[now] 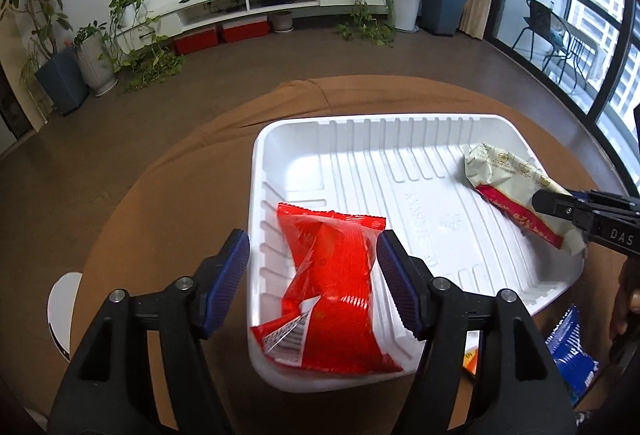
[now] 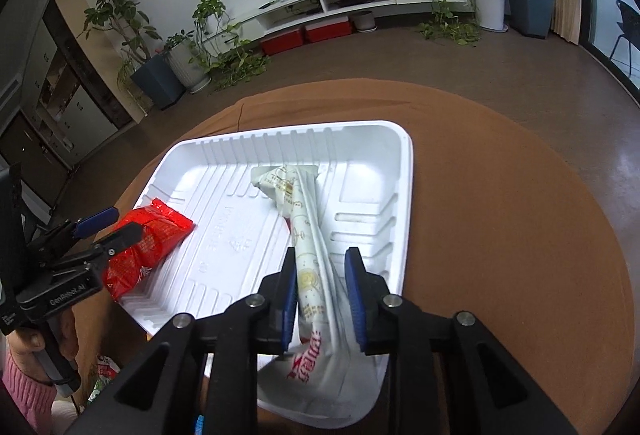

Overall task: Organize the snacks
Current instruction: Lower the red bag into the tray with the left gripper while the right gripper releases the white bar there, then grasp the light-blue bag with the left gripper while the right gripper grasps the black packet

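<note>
The tray [image 1: 360, 139] is plain white with moulded ribs along its walls. The red packet [image 1: 340, 287] is bright, glossy red, with a white panel of small print at one corner. The cream packet [image 2: 308, 267] is off-white with a repeating gold emblem pattern and a red band carrying lettering. The table [image 2: 500, 195] is covered in plain tan-brown cloth. The left claw [image 1: 312, 275] and the right claw [image 2: 320, 295] are black with ribbed dark-blue pads. A blue packet [image 1: 570, 351] with white markings lies beside the tray. A pink sleeve [image 2: 28, 391] shows at the left wrist

daylight from right windows | sharp | fisheye bending, dark corners
</note>
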Demonstrator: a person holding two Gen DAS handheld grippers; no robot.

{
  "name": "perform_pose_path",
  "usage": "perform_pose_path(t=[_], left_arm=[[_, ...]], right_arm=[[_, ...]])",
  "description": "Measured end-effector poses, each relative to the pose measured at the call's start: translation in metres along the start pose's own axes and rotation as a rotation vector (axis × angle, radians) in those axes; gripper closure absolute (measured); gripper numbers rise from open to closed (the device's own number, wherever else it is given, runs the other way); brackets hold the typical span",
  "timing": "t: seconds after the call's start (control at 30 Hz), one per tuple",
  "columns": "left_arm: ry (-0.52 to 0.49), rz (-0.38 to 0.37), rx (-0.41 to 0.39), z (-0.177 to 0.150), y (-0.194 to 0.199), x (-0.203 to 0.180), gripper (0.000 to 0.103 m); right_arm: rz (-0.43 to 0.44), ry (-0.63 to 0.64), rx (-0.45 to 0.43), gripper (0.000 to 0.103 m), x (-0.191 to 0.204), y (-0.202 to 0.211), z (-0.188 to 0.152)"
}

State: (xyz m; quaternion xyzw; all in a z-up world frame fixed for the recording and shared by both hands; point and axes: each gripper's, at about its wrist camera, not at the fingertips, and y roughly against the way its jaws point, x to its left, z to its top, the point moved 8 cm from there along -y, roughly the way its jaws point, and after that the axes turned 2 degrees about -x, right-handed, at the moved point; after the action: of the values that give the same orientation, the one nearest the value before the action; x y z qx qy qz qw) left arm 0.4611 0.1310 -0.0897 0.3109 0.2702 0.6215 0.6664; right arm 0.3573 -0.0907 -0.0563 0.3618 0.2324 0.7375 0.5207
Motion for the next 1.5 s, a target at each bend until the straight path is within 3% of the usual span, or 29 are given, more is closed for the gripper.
perform_pose_path(t=[0.27, 0.33, 0.4, 0.6, 0.83, 1.03, 1.23, 1.5], left_arm=[[0.040, -0.012, -0.021, -0.020, 0.041, 0.007, 0.039], [0.056, -0.019, -0.027, -0.028, 0.056, 0.009, 0.039], [0.073, -0.031, -0.033, -0.038, 0.071, 0.009, 0.039], [0.120, -0.063, -0.029, -0.078, 0.118, 0.004, 0.038], [0.192, -0.110, 0.021, -0.145, 0.166, -0.011, 0.038], [0.253, -0.121, 0.076, -0.190, 0.186, -0.036, 0.038], [0.300, -0.113, 0.109, -0.213, 0.198, -0.050, 0.035], [0.381, -0.104, 0.121, -0.214, 0.206, -0.047, 0.032]], right_arm=[[0.016, -0.002, -0.063, 0.073, 0.003, 0.029, -0.004], [0.020, 0.011, -0.093, 0.064, 0.006, 0.045, -0.006], [0.022, 0.027, -0.121, 0.061, 0.008, 0.062, -0.009], [0.044, 0.102, -0.163, 0.053, 0.021, 0.103, -0.046], [0.042, 0.234, -0.134, 0.053, 0.031, 0.111, -0.100], [0.068, 0.281, -0.115, 0.053, 0.036, 0.109, -0.111], [0.093, 0.316, -0.091, 0.052, 0.049, 0.112, -0.132], [0.135, 0.389, -0.079, 0.052, 0.076, 0.120, -0.159]])
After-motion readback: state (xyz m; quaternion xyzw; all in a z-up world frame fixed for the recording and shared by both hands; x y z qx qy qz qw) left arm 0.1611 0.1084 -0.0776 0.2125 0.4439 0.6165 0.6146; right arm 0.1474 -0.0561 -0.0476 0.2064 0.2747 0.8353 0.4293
